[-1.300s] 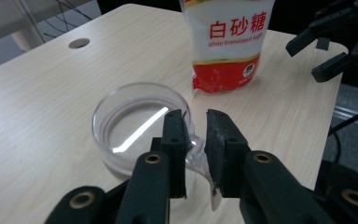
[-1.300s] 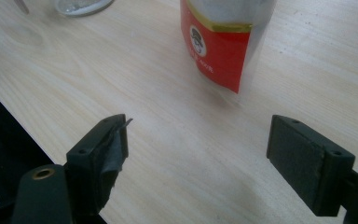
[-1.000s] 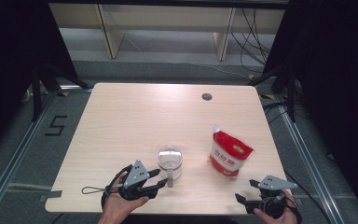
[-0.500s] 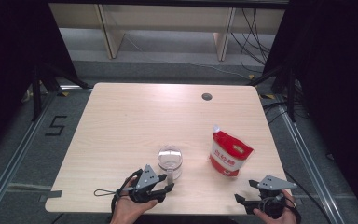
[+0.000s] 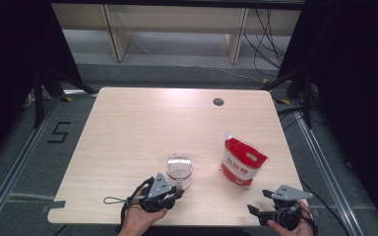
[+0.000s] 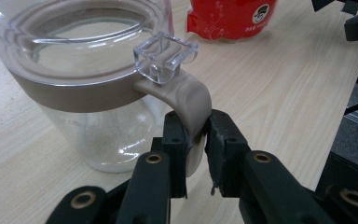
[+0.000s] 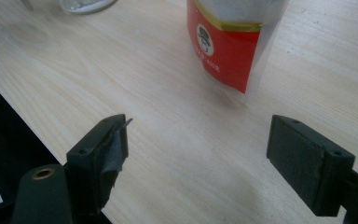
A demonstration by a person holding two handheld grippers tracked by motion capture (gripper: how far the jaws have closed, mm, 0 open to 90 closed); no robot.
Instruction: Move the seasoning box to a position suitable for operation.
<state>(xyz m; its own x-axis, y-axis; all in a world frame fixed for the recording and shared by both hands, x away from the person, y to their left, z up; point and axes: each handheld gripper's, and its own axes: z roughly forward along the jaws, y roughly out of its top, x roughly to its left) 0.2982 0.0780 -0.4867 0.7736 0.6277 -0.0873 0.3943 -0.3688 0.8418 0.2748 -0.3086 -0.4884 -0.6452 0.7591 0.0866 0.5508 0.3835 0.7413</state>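
At the lower left of the high view, the person's left hand (image 5: pixel 137 216) comes up from the bottom edge, holding the left gripper (image 5: pixel 177 191) level and aimed right at the glass jug (image 5: pixel 179 168) standing at the table's (image 5: pixel 128 128) near centre. Its jaws have just been closing and now pinch the jug's beige handle (image 6: pixel 191 107). Right of the jug stands the red pouch (image 5: pixel 242 161). At lower right, the right gripper (image 5: pixel 258 212) rests low, jaws spread wide over bare wood.
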